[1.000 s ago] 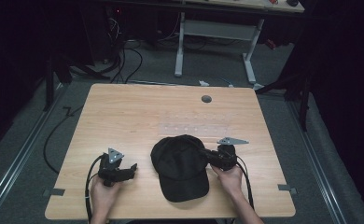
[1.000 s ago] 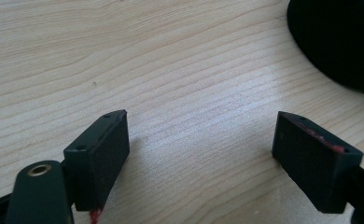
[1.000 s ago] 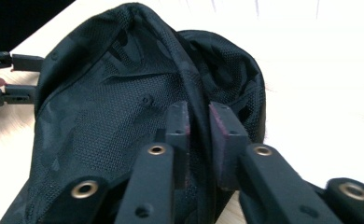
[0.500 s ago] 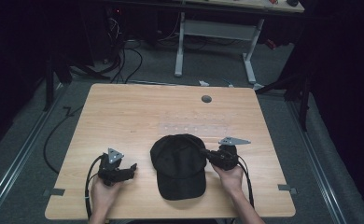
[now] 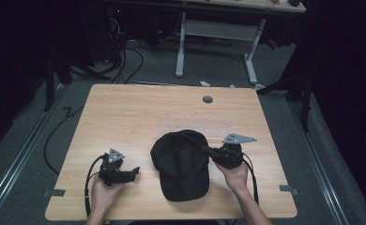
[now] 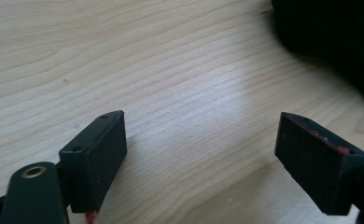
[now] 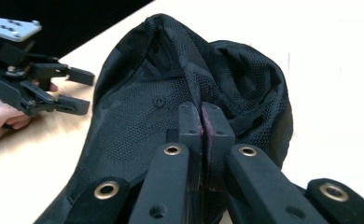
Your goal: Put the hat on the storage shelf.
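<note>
A black mesh-fabric cap (image 5: 183, 161), soft and rumpled, lies on the pale wood-grain bench (image 5: 139, 112). Its domed crown sits toward the bench's far edge, and its flat rounded brim points at the near edge, so its long axis runs far to near. The right tool (image 5: 205, 150) pinches the crown's fabric, jaws pressed together. The left tool (image 5: 133, 172) rests left of the cap, jaws wide apart.

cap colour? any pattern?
Black cap, mesh weave with faint camo; right gripper view shows it best.
</note>
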Demonstrator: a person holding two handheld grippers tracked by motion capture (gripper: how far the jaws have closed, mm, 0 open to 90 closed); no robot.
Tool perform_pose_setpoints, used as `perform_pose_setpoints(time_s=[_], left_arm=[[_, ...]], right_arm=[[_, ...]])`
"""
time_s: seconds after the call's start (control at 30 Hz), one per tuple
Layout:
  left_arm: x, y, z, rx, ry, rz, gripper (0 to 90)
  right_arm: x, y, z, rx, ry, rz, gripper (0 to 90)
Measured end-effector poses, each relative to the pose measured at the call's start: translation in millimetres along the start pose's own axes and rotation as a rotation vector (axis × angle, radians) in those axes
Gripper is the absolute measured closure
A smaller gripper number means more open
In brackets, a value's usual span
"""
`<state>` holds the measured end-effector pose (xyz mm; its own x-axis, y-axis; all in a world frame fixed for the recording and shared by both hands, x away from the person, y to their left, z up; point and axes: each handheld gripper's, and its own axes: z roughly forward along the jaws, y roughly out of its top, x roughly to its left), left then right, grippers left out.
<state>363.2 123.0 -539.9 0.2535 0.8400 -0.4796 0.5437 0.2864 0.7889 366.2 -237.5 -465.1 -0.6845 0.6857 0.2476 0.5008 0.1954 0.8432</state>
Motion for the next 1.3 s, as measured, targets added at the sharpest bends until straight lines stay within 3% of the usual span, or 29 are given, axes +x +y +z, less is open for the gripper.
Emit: perform_pose_setpoints(time_s=[0.03,0.07,0.17,0.3,0.33,0.4,0.5,0.8,0.97,1.13,1.3], left_arm=[[-1.5,1.5,-0.9,0.018,-0.026,-0.025,16.0],[-1.5,1.5,-0.9,0.018,-0.026,-0.025,15.8],[-6.9,4.1,-4.8,0.022,-0.082,-0.061,15.6],[-13.7,6.9,-8.3,0.027,-0.124,-0.067,14.5],[-19.0,10.0,-10.7,0.039,-0.157,-0.072,14.2],[-21.6,11.6,-11.6,0.043,-0.171,-0.071,13.0],[-33.2,17.7,-14.6,0.062,-0.234,-0.079,11.4],[-48.9,28.1,-15.7,0.085,-0.319,-0.094,9.1],[-54.5,33.3,-10.0,0.097,-0.363,-0.121,8.5],[-61.6,37.7,-6.6,0.120,-0.421,-0.148,7.3],[-69.0,41.0,-7.8,0.142,-0.471,-0.142,6.7]], right_arm=[[1.0,2.5,-2.0,-0.002,0.005,-0.009,88.3],[2.2,5.0,-4.1,-0.006,0.010,-0.019,88.3],[4.6,12.0,-10.0,-0.018,0.022,-0.045,88.5],[5.7,18.9,-16.0,-0.030,0.032,-0.070,88.5],[6.1,20.5,-17.3,-0.033,0.034,-0.077,88.6],[7.5,23.9,-19.9,-0.039,0.039,-0.093,88.6],[9.3,29.2,-23.6,-0.050,0.050,-0.111,88.6],[15.1,45.8,-34.7,-0.083,0.082,-0.161,88.6],[17.7,51.0,-38.9,-0.096,0.101,-0.182,88.7],[21.1,55.6,-43.8,-0.114,0.155,-0.209,88.6],[21.9,59.0,-48.0,-0.135,0.207,-0.215,88.6]])
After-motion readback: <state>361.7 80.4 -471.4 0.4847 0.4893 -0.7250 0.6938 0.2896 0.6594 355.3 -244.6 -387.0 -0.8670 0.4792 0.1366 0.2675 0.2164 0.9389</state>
